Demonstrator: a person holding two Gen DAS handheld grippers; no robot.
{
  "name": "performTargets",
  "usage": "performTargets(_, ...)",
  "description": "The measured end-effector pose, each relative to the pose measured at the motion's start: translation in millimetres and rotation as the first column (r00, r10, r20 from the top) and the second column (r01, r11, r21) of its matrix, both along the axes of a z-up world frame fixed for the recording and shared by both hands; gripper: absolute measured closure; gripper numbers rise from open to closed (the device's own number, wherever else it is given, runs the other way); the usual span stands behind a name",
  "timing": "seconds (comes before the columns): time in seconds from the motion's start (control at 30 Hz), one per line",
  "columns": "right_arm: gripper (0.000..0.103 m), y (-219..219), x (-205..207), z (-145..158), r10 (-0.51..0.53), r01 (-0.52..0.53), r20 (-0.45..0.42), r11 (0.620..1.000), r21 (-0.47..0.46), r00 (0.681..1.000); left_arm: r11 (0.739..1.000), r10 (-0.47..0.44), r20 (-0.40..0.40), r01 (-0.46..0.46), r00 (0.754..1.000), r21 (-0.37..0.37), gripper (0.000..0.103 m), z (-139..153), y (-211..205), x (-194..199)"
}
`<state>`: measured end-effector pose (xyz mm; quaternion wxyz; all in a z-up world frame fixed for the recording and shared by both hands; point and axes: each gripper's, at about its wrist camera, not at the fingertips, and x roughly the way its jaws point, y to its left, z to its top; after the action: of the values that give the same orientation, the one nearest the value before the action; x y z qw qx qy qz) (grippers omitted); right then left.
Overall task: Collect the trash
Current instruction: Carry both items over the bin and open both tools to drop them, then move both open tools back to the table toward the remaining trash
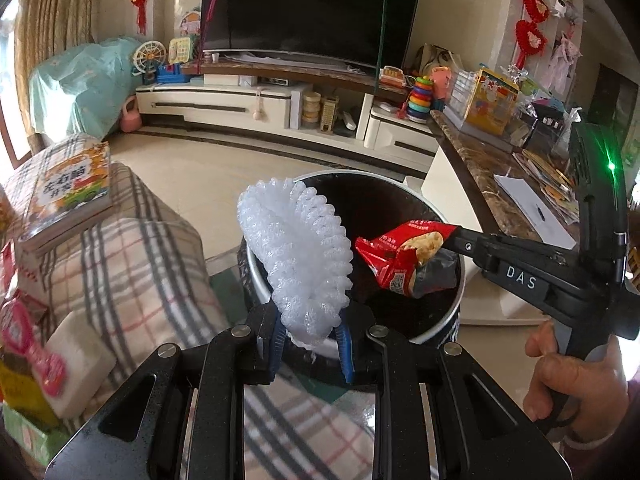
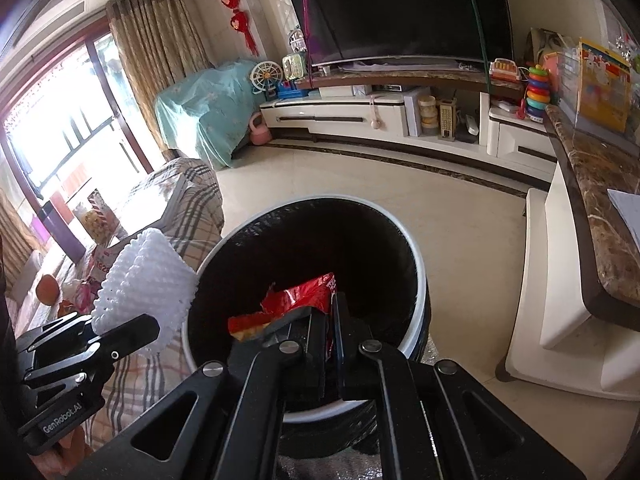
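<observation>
Plaid cloth [image 1: 132, 256], perhaps sofa; cream floor [image 2: 460, 216]

A home living room: television [image 2: 394, 12] on its low stand [image 2: 360, 114], toys, curtained window [image 2: 52, 120].

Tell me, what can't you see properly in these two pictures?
- Bin bottom: both views, too dark inside, and the red wrapper hangs over it.
- Wrapper print: left wrist view, crumpled; right wrist view, mostly behind the right gripper.
- Foam net lower end: left wrist view, tucked into the left gripper.
- Book title: left wrist view, too small and bent by the lens.
- The person: only a hand at the edge.
</observation>
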<state>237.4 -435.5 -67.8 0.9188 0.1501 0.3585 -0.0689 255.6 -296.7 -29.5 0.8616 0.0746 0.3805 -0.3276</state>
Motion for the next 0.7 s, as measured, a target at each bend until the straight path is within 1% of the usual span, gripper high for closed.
performTargets(0.07,0.1,-3,3,-1,-0.001,0.001,-0.009,1.0,0.006,1.0,1.0,-0.008,-0.015,0.008,1.0,0.001,0.083,-3,-6,6)
performTargets(0.17,0.095,-5,7,-4,0.0,0.0,-0.023,1.0,0.007,1.0,1.0,-0.028,-0.045,0.028,0.999,0.006,0.081,-8,-14,15)
performTargets(0.2,0.095,-5,8,-4,0.002,-0.002,-0.028,1.0,0.005,1.0,0.999,-0.035,-0.056,0.035,0.998,0.011,0.08,-10,-17,18)
performTargets(0.23,0.095,-6,10,-5,0.003,-0.003,-0.033,1.0,0.001,0.999,0.999,-0.039,-0.065,0.04,0.997,0.015,0.073,-12,-18,20)
performTargets(0.27,0.095,-5,10,-6,0.005,-0.005,-0.037,1.0,0.0,0.999,0.999,-0.044,-0.075,0.046,0.996,0.02,0.068,-14,-20,21)
performTargets(0.33,0.094,-6,11,-8,0.0,0.0,-0.05,1.0,0.002,0.999,0.998,-0.053,-0.088,0.055,0.995,0.025,0.053,-18,-22,23)
performTargets(0.37,0.093,-5,11,-8,-0.002,0.002,-0.052,1.0,0.004,0.999,0.998,-0.054,-0.092,0.057,0.994,0.027,0.05,-19,-22,23)
performTargets(0.43,0.083,-6,10,-9,-0.011,0.011,-0.057,1.0,0.003,0.998,0.998,-0.053,-0.095,0.056,0.994,0.026,0.044,-21,-20,24)
performTargets(0.47,0.071,-5,9,-8,-0.016,0.016,-0.058,1.0,-0.002,0.998,0.998,-0.05,-0.098,0.053,0.994,0.026,0.043,-21,-18,24)
performTargets(0.5,0.062,-5,8,-7,-0.018,0.017,-0.054,1.0,-0.005,0.998,0.998,-0.047,-0.101,0.049,0.994,0.024,0.04,-22,-16,24)
performTargets(0.53,0.06,-4,7,-5,-0.019,0.018,-0.051,1.0,-0.008,0.999,0.999,-0.043,-0.101,0.046,0.994,0.023,0.039,-22,-14,25)
performTargets(0.7,0.059,-4,0,-1,-0.032,0.031,-0.038,0.999,-0.024,0.999,1.0,-0.013,-0.099,0.012,0.995,-0.002,0.036,-20,8,16)
